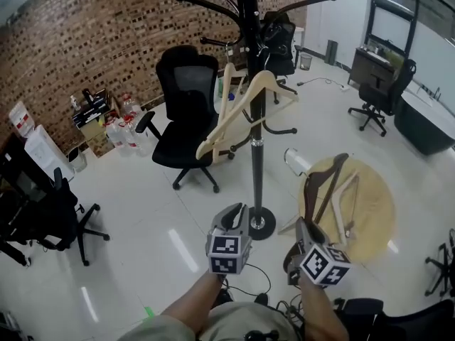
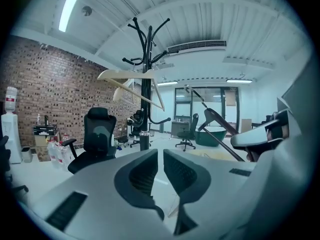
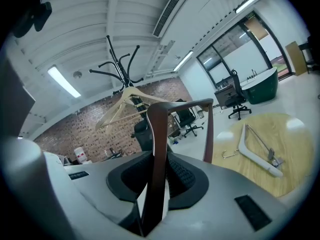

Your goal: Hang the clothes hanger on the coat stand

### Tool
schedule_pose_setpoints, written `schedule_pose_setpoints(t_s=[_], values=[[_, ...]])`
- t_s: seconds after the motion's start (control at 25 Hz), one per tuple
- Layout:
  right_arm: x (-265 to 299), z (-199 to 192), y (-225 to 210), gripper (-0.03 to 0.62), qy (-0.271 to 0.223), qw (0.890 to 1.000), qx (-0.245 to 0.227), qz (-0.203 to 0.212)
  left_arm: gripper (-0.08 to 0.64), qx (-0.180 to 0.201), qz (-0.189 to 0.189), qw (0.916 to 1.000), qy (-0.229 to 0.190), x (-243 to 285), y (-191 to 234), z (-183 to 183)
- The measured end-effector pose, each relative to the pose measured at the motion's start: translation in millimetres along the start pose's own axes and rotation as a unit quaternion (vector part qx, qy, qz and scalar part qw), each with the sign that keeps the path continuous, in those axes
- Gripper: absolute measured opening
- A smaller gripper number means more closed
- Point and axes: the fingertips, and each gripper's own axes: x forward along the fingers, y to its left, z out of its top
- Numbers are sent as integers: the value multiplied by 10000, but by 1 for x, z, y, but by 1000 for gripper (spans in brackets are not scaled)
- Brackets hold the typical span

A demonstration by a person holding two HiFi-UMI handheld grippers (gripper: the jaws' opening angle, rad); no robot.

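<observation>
**Head view.** The coat stand (image 1: 254,119), a black pole on a round base, stood on the glossy white floor (image 1: 142,219). Pale wooden hangers (image 1: 245,109) hung tilted from its arms. A black office chair (image 1: 186,112) stood just left of the pole, before a brick wall (image 1: 85,41). The left tool (image 1: 238,210) and the right tool (image 1: 302,227) were held near each other at the lower centre. Both pointed roughly toward the base of the stand.

**Right gripper view.** The right tool was closed on the dark brown hanger (image 3: 159,134), with its ribbed pads pressed against one arm of the frame. The hanger rose upright from the jaws, and its far arm descended to the right. In the head view it stood to the right of the stand's pole and clear of it, over the near edge of the round wooden surface (image 1: 377,212). A white hanger (image 3: 255,154) lay flat on that surface.

**Left gripper view.** The jaws of the left tool stood a narrow gap apart with nothing between them; only floor showed through the slit. The stand and its pale hangers appeared ahead, with the dark brown hanger at the right.
</observation>
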Motion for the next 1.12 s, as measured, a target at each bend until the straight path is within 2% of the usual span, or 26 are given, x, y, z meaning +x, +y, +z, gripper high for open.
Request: schedule_pose_setpoints(t_s=[0.2, 0.4, 0.56, 0.72, 0.92, 1.12], values=[[16, -27, 32, 83, -24, 10000, 58, -72, 49, 61, -88, 9999, 11, -12, 41, -12], [42, -60, 87, 83, -185, 9990, -52, -415, 49, 118, -525, 9986, -14, -17, 107, -25], [60, -87, 157, 81, -262, 9957, 4, -885, 49, 127, -880, 9960, -30, -41, 187, -14], [84, -121, 226, 81, -394, 9917, -34, -1225, 49, 107, -1180, 9929, -32, -63, 265, -20], [89, -138, 270, 83, -488, 9876, -22, -1490, 49, 178, -1443, 9894, -16, -85, 305, -15], [83, -152, 289, 81, -496, 9882, 51, -1446, 49, 219, -1465, 9890, -9, -104, 313, -17]])
